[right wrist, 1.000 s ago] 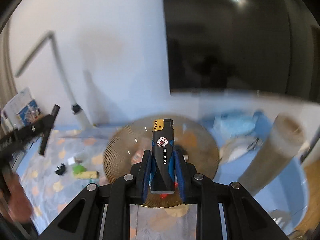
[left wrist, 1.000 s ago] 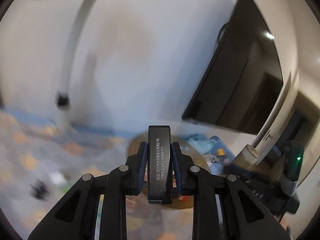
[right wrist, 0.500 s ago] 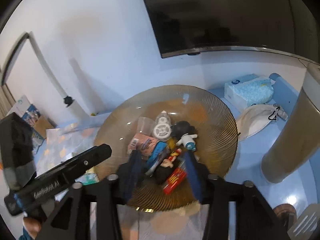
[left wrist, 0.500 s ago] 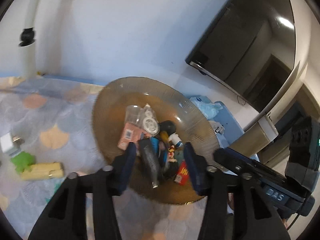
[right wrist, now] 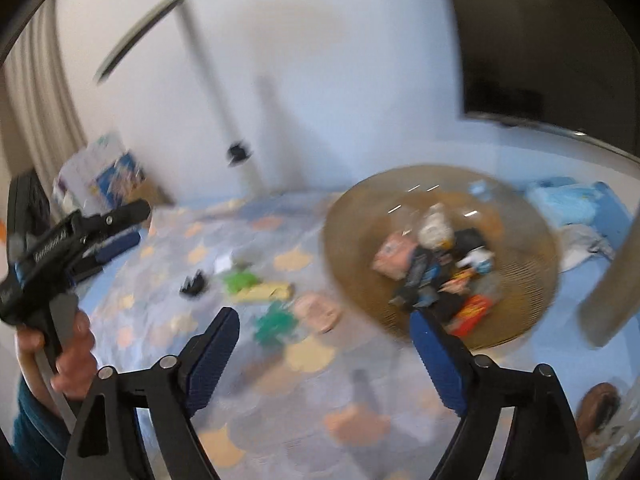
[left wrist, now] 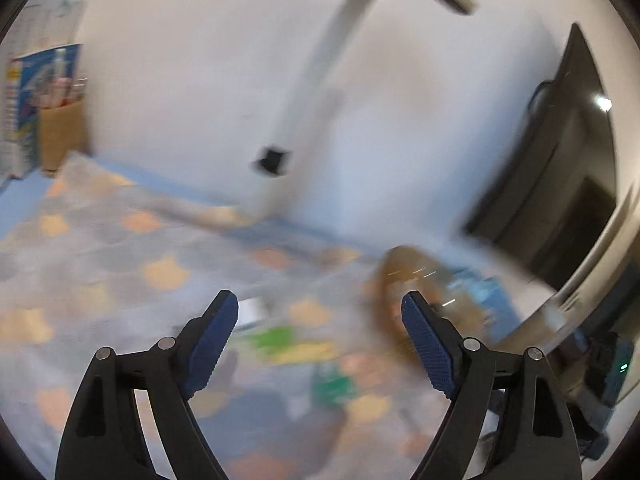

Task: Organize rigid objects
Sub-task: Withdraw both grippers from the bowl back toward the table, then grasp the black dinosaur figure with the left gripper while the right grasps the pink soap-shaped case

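Note:
A ribbed brown glass bowl (right wrist: 348, 216) on the patterned cloth holds several small items, among them a dark black-and-blue piece (right wrist: 418, 274) and a red pack (right wrist: 474, 310). My right gripper (right wrist: 322, 320) hovers left of and before the bowl, its jaws opening with nothing between them. My left gripper (left wrist: 320, 304) is also opening and empty; in the blurred left wrist view the bowl (left wrist: 404, 268) is off to its right. Loose on the cloth lie a black clip (right wrist: 192, 284), a light green piece (right wrist: 240, 280), a yellow block (right wrist: 266, 292), a dark green piece (right wrist: 276, 324) and a pink item (right wrist: 316, 312).
A person's hand (right wrist: 70, 348) carries the left gripper (right wrist: 132, 222) at the left edge. A white lamp pole (right wrist: 236, 128) stands at the wall, a dark screen (right wrist: 540, 48) hangs right, a cardboard tube (right wrist: 612, 280) and tissue pack (right wrist: 568, 204) flank the bowl.
Both grippers let go of the lighters they held over the bowl, opened wide, and swung left away from the bowl toward the loose items on the cloth.

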Tool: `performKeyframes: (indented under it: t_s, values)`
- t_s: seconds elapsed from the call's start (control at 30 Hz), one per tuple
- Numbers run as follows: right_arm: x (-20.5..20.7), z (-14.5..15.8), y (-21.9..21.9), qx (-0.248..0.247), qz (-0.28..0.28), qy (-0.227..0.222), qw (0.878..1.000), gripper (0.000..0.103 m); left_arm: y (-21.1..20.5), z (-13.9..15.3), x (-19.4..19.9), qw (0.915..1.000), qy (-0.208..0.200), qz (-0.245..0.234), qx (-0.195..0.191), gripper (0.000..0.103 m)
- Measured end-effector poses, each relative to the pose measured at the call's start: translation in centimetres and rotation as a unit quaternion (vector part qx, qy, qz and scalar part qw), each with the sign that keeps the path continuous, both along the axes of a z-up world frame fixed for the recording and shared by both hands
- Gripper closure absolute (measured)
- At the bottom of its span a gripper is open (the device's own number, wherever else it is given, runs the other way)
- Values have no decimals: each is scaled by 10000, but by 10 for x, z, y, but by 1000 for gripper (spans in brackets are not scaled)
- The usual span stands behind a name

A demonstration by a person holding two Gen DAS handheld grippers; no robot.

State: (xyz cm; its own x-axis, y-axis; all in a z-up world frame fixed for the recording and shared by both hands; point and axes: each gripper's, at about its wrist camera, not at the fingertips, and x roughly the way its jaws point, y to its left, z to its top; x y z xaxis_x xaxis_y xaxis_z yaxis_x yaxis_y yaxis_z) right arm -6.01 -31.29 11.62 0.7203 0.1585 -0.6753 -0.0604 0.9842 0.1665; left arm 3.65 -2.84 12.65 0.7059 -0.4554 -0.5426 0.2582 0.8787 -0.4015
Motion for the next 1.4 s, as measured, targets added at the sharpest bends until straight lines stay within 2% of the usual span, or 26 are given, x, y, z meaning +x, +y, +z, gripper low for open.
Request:
performKeyframes:
  t_s: [0.1, 0.2, 0.27, 0.3, 0.33, 0.37, 0.4, 0.57, 0.9, 1.03, 1.07, 1.1, 1.17, 1.2, 1.3, 1.4]
  values:
    - [9, -43, 36, -194, 302, 352, 9987, 17, 23, -37, -3, 9960, 128, 440, 761, 20]
    - [17, -79, 59, -334, 366, 617, 9969, 17, 37, -75, 0, 9919, 447, 646, 994, 20]
    - [18, -93, 66, -342, 398, 636, 9966, 17, 46, -88, -3, 9885, 440, 836, 1182, 20]
    - [18, -96, 67, -348, 408, 633, 9966, 17, 47, -93, -3, 9860, 490, 924, 1298, 21]
    - [18, -100, 68, -373, 406, 624, 9965, 17, 45, -93, -2, 9875, 510, 835, 1239, 21]
    - [19, -103, 69, -384, 386, 650, 9964, 17, 44, -91, -4, 9889, 399, 786, 1197, 20]
    - [21, -108, 69, -376, 355, 758, 9958, 17, 40, -90, -6, 9871, 311, 809, 1350, 20]
    - [25, -110, 66, -282, 334, 809, 9958, 17, 23, -88, -8, 9832, 183, 682, 1685, 20]
    - [25, -108, 64, -247, 355, 802, 9958, 15, 25, -90, -7, 9832, 297, 667, 1670, 20]
    - [23, -104, 54, -136, 85, 733, 9972, 16, 25, -93, 6, 9823, 586, 508, 1706, 20]
    - [25, -102, 50, -82, 4, 733, 9973, 19, 26, -92, 9, 9824, 646, 487, 1685, 20]
    - [27, -100, 46, -71, -86, 757, 9971, 29, 28, -91, 16, 9818, 721, 509, 1680, 20]
    - [37, -99, 40, -216, -238, 846, 9959, 43, 28, -88, 27, 9804, 787, 526, 1727, 20]
    - [41, -98, 38, -298, -316, 860, 9954, 47, 27, -86, 33, 9802, 749, 510, 1759, 20]
    - [56, -102, 32, -393, -514, 997, 9929, 50, 15, -88, 49, 9737, 615, 446, 2147, 20]
    - [70, -103, 33, -515, -630, 977, 9919, 50, 7, -91, 62, 9725, 626, 342, 2216, 20]
